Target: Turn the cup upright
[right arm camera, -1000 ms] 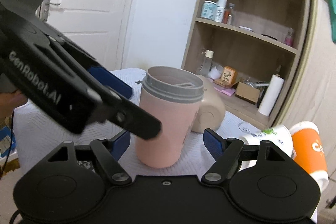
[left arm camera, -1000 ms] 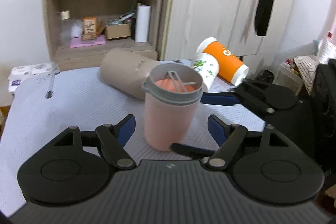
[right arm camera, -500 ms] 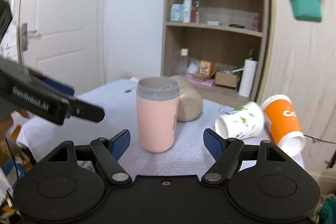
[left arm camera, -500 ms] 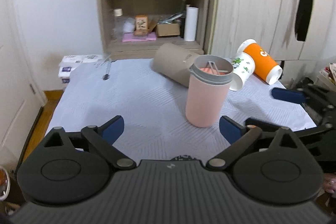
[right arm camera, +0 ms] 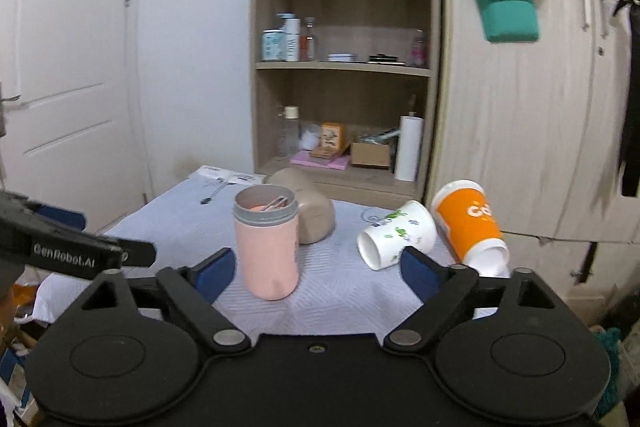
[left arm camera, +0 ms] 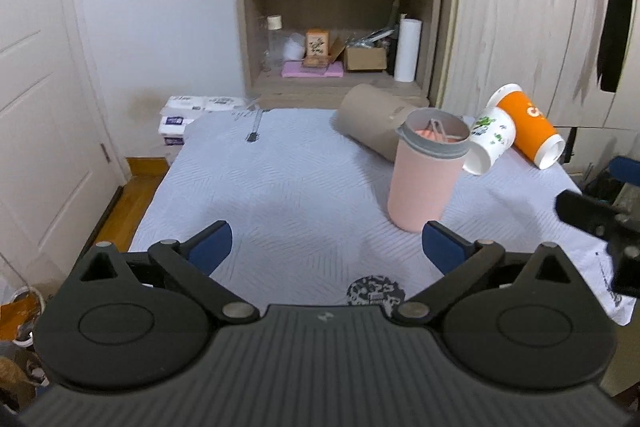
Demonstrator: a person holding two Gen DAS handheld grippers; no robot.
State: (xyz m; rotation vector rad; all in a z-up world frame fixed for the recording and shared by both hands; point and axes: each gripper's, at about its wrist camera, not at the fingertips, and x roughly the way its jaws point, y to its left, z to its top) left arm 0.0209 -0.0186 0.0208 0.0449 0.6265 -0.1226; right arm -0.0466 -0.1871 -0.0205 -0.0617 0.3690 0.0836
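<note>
Check the pink cup (left arm camera: 424,179) first. It stands upright on the worktop (left arm camera: 288,195), base down, grey rim uppermost and mouth open to the ceiling. Judge the flip of this cup as done: nothing touches it and it shows no lean.

Confirm the state of your tools. The left gripper (left arm camera: 326,245) has its fingers spread wide with nothing between them; the pink cup stands ahead of it and to its right, apart from the blue pads. The right gripper (right arm camera: 314,265) is likewise spread wide and empty; in the right wrist view the pink cup stands just inside its left pad without clear contact.

Note the other cups. Three lie on their sides behind and to the right of the pink cup:
- The tan cup (left arm camera: 372,123) lies directly behind the pink cup.
- The white cup with green print (right arm camera: 396,235) lies with its mouth toward you.
- The orange cup (right arm camera: 468,223) lies just beside the white one, mouth down toward the worktop edge.

If the task covers one cup only, treat the work as complete. If it covers every cup, three flips remain. The white cup lies nearest the right gripper and is the likely next target.
</note>
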